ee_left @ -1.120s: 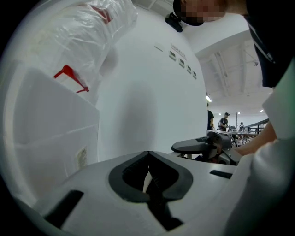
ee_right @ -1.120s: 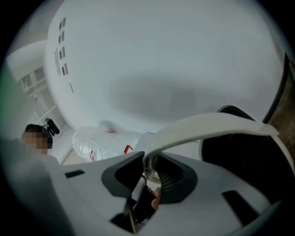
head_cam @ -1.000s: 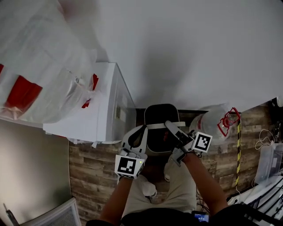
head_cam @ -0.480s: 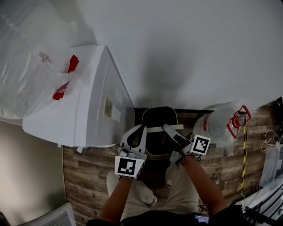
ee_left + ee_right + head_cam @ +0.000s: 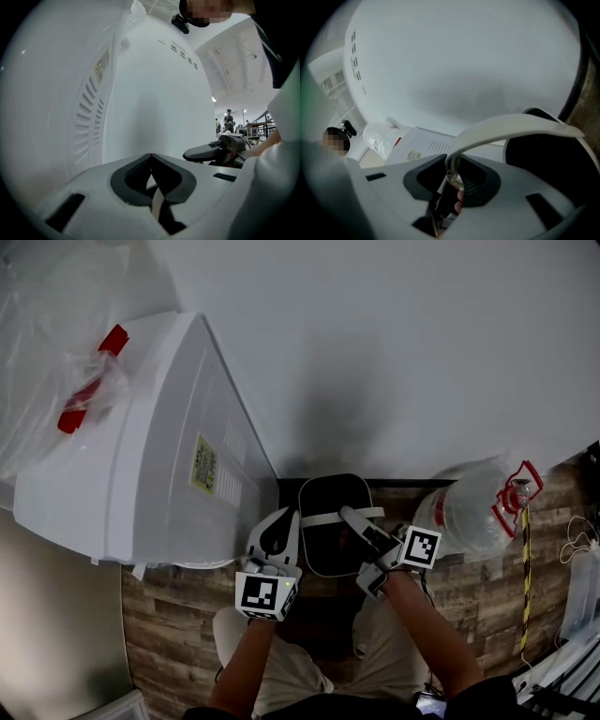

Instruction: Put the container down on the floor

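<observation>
Both grippers clamped on the bin's white handle, low beside the wall

Nearest us, our left gripper (image 5: 284, 518) has its jaws pressed together on a thin white strip at one end of the handle (image 5: 323, 518). Our right gripper (image 5: 352, 516) is closed on the same arched handle at the other end. The black bin (image 5: 330, 491) hangs between them over the wood-plank floor (image 5: 178, 615) — we cannot tell whether its base touches. Just left stands a white appliance (image 5: 159, 446) with a plastic bag (image 5: 47, 343) on top, and to the right is a clear water jug (image 5: 464, 512). Beyond them is the white wall (image 5: 394, 352).
</observation>
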The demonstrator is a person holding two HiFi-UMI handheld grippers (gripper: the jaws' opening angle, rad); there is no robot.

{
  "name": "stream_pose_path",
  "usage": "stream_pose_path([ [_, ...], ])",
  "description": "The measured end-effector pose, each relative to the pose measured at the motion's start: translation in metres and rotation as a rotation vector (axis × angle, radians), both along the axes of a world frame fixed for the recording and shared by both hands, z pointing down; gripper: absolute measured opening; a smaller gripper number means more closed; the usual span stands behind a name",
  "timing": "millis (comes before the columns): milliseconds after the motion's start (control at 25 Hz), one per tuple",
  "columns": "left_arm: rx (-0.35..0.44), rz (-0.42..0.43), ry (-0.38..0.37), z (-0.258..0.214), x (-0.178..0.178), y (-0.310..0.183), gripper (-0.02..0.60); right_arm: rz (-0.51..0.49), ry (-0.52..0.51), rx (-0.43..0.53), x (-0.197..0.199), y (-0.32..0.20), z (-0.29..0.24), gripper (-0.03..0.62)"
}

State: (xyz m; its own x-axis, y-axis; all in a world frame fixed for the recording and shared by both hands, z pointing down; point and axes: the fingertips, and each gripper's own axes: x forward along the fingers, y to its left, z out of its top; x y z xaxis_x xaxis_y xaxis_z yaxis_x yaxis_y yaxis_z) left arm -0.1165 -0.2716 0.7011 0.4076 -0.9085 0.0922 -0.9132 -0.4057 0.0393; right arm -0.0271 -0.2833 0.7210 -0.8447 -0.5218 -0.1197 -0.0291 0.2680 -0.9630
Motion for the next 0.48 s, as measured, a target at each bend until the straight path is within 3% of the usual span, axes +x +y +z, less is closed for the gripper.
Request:
stream_pose_path([
  [240, 0.029, 0.013, -0.002, 0.02, 0.0, -0.01, 0.018, 0.008, 0.017, 0.009, -0.001, -0.003, 0.022, 0.092],
  [480, 0.001, 0.015, -0.003, 0.046, -0.005, -0.014, 0.018, 0.034, 0.006, -0.002, 0.0, -0.006, 0.044, 0.092],
])
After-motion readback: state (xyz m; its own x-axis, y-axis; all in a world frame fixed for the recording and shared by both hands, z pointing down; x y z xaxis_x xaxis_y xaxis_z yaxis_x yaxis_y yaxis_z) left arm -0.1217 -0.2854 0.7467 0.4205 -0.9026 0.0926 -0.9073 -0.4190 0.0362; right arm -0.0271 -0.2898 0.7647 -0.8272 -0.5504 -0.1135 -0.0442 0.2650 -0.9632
